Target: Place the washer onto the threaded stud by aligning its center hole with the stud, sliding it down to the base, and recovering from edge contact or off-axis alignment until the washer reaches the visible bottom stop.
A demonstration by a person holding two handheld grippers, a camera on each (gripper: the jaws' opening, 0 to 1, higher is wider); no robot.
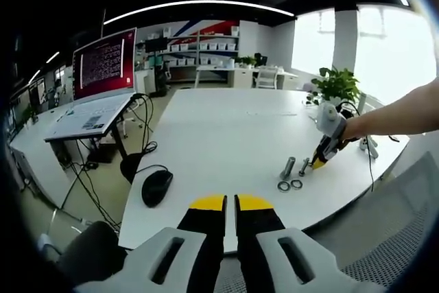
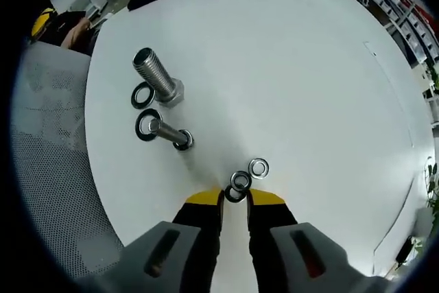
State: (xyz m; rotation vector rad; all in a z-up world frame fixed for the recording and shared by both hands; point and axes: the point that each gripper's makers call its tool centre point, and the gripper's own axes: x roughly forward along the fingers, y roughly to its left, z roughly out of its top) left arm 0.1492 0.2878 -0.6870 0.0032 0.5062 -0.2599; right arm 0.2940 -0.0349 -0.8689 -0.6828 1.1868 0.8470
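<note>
My right gripper [image 2: 235,199] is low over the white table [image 2: 288,66], its jaws closed to a narrow gap around a small dark washer [image 2: 234,195]. Two more silver washers [image 2: 258,167] lie just ahead of the tips. To the upper left a large threaded stud [image 2: 156,75] stands on its hex head, with a black washer [image 2: 143,95] flat beside it. A thinner stud [image 2: 167,133] stands nearer, next to a larger ring [image 2: 147,127]. In the left gripper view, my left gripper [image 1: 232,204] is shut and empty at the table's near edge. The right gripper [image 1: 321,158] touches down by the studs [image 1: 287,167].
A black mouse [image 1: 156,186] with its cable lies at the table's left edge. A laptop [image 1: 103,66] stands on a side stand beyond it. A potted plant [image 1: 335,86] sits at the far right. A grey mesh chair [image 2: 48,162] is beside the table edge.
</note>
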